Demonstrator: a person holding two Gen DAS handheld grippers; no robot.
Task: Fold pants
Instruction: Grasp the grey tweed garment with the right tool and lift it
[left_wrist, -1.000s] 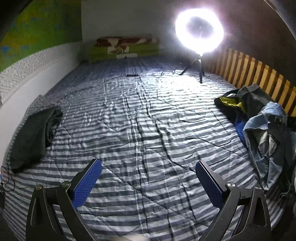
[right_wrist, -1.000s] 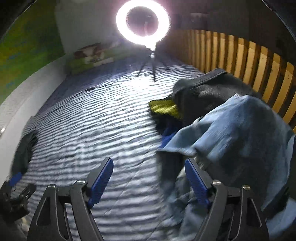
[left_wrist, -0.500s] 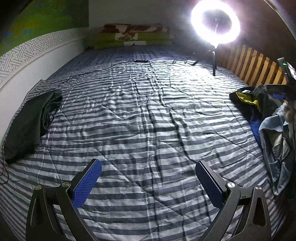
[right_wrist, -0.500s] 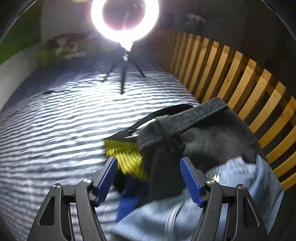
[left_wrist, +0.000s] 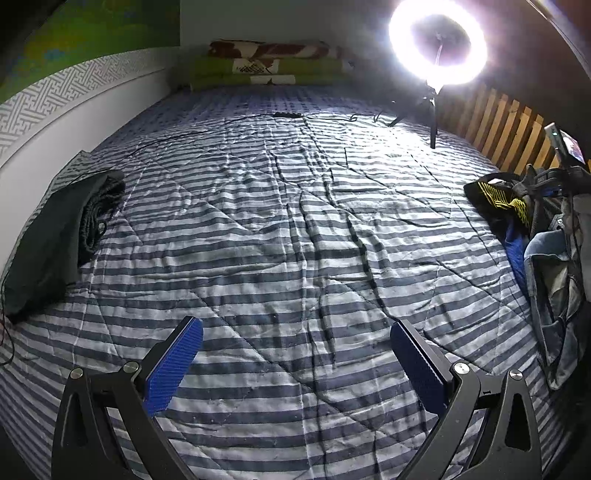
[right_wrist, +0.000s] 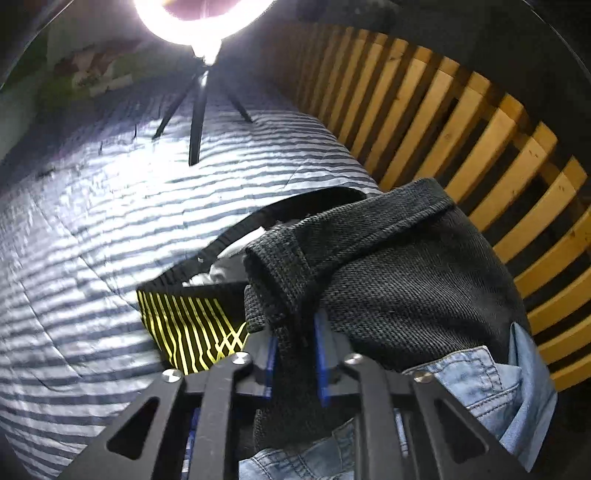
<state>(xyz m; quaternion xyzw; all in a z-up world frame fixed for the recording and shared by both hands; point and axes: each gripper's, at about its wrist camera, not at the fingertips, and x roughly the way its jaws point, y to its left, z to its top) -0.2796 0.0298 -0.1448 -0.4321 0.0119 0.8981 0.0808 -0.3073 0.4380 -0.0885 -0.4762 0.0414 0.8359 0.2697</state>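
A striped bed (left_wrist: 280, 236) fills the room under a ring light (left_wrist: 437, 40). At its left edge lies a dark folded cloth (left_wrist: 48, 236). The left gripper (left_wrist: 295, 354) hovers with fingers spread, empty. On the right, beside wooden slats (right_wrist: 461, 122), the right gripper (right_wrist: 294, 354) is closing its fingers on dark pants (right_wrist: 388, 273) atop the clothes pile.

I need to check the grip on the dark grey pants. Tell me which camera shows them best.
The right wrist view. The dark grey pants fill the middle, with the right gripper closing on a fold between its fingers. The left wrist view shows only the clothes pile at the far right edge, pants barely distinguishable.
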